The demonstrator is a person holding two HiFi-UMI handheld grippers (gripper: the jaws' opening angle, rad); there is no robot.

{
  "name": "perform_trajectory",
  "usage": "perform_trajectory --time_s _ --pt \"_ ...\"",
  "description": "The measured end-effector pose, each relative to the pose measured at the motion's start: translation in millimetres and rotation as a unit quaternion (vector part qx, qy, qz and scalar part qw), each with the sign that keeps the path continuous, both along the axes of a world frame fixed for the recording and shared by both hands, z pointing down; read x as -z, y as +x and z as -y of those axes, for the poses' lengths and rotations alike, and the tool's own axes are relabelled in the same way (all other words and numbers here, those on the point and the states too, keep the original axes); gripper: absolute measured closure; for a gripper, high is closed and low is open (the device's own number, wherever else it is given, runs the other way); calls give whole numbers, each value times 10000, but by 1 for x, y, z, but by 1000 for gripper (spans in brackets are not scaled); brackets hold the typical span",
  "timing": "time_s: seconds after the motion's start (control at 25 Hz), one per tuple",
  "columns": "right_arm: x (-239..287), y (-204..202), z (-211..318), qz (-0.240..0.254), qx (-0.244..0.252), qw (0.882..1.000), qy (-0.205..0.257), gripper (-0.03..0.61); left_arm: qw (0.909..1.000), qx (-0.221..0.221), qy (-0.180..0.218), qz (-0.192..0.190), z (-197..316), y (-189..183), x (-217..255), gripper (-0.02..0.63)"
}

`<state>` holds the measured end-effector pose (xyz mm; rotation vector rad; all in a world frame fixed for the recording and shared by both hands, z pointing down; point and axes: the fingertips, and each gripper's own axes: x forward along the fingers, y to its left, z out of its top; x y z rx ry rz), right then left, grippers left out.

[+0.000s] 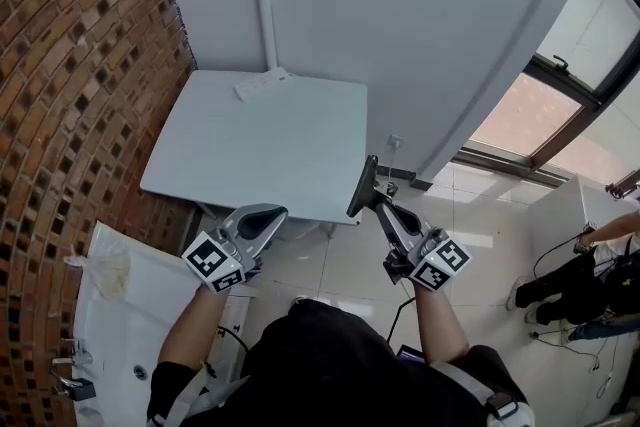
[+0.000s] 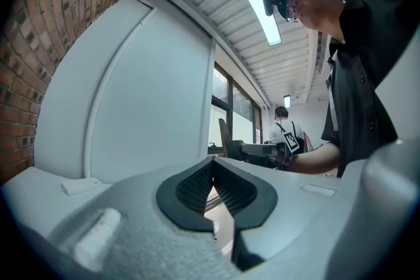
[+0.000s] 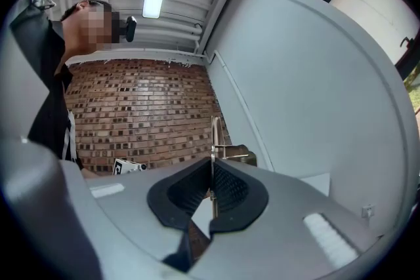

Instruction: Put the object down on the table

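Currently | right tool (image 1: 377,199) clamped on thin dark object (image 1: 361,185), held on edge beside tabletop (image 1: 250,145) corner, apparently for lowering | left tool (image 1: 268,217) pressed together, empty, held aside.

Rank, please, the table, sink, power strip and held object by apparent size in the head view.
1. table
2. sink
3. power strip and held object look alike; the held object is nearer the camera, so I leave them tied.

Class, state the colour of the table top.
The table is plain white, clearest in the head view.
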<state>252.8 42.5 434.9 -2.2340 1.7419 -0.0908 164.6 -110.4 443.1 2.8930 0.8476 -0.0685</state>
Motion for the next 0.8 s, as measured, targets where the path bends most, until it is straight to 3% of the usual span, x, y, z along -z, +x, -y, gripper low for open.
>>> perform_trajectory --time_s 0.36,0.8 --pt "-5 20 20 132 -92 9998 -75 571 9998 -73 -163 63 23 18 -8 615" --pt "-10 106 59 180 343 9992 14 571 9991 427 -69 18 57 90 -5 615"
